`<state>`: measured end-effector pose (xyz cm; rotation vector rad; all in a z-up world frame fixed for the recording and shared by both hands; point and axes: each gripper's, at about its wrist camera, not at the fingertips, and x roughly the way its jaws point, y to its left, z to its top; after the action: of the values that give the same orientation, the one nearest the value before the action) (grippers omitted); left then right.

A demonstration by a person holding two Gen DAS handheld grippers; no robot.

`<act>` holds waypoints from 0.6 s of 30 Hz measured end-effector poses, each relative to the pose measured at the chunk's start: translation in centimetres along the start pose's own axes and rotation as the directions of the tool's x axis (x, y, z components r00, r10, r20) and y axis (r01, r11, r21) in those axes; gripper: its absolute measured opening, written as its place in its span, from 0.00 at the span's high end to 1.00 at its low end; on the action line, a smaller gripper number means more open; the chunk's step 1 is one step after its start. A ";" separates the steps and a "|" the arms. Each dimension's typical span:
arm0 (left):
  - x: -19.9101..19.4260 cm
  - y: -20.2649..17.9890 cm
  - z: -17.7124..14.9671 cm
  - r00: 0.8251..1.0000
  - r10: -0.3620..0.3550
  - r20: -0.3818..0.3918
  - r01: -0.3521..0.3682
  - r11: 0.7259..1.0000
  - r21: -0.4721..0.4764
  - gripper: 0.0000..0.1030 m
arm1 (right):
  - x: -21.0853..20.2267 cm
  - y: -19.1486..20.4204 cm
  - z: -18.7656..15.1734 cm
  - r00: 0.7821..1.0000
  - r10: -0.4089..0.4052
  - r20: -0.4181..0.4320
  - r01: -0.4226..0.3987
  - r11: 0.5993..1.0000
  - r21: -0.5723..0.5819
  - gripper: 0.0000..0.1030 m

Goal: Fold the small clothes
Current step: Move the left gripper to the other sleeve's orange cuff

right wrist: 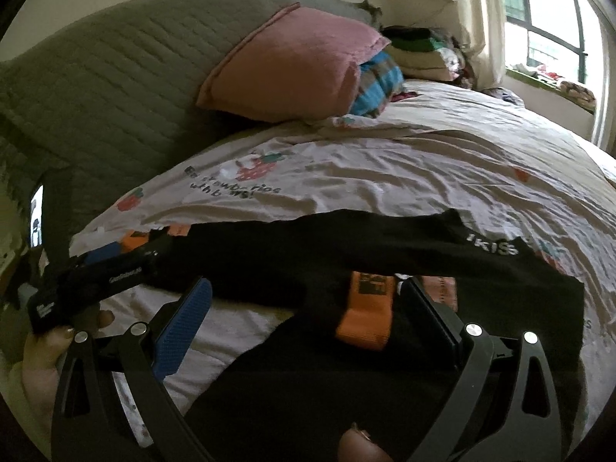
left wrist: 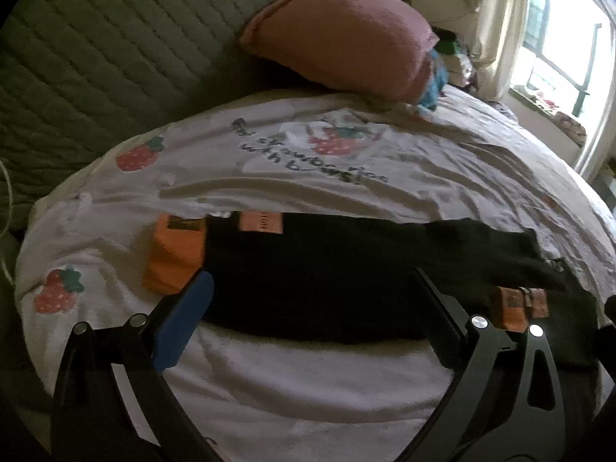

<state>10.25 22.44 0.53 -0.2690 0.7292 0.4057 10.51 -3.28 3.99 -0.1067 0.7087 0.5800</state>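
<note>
While both tools hover low over the bed, the left gripper [left wrist: 312, 300] has its fingers spread wide, one faced with a blue pad [left wrist: 184, 323] and one with a black pad [left wrist: 439, 319], and nothing is caught between them. Its tips sit just above the near edge of the black garment [left wrist: 346, 269]; contact cannot be judged.

Right gripper [right wrist: 308, 304]: fingers likewise released, blue ribbed pad [right wrist: 181, 331] to one side, black pad [right wrist: 431, 319] to the other, gap empty apart from cloth lying beneath. An orange tag [right wrist: 365, 312] lies between those fingers, on the dark fabric.

Garment: long, black, laid flat across the bed's near side, running left to right. White lettering shows on it near its right end in the right wrist view. Orange patches [left wrist: 177, 258] sit at its left end, and another orange patch [left wrist: 519, 306] at the right end in the left wrist view.

A hand [right wrist: 42, 354] grips the left tool's body at the lower left of the right wrist view; a fingertip shows at that view's bottom edge.

Beneath the garment: a pale bedsheet [left wrist: 269, 161] printed with strawberries and dark script, wrinkled. Farther off, a pink pillow [left wrist: 342, 42] leans against a green quilted headboard [left wrist: 96, 46]. Folded laundry [right wrist: 419, 50] is stacked beyond the pillow, near a bright window [right wrist: 546, 27].
</note>
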 end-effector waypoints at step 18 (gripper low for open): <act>3.0 6.2 0.4 0.993 0.094 -0.066 -0.103 0.984 -0.147 0.09 | 5.2 3.4 -0.3 0.994 0.060 -0.086 -0.065 0.996 -0.054 0.05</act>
<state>9.76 28.89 -1.86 -0.3888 0.7729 0.5494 11.72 1.90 0.79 -0.1633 0.7799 0.6584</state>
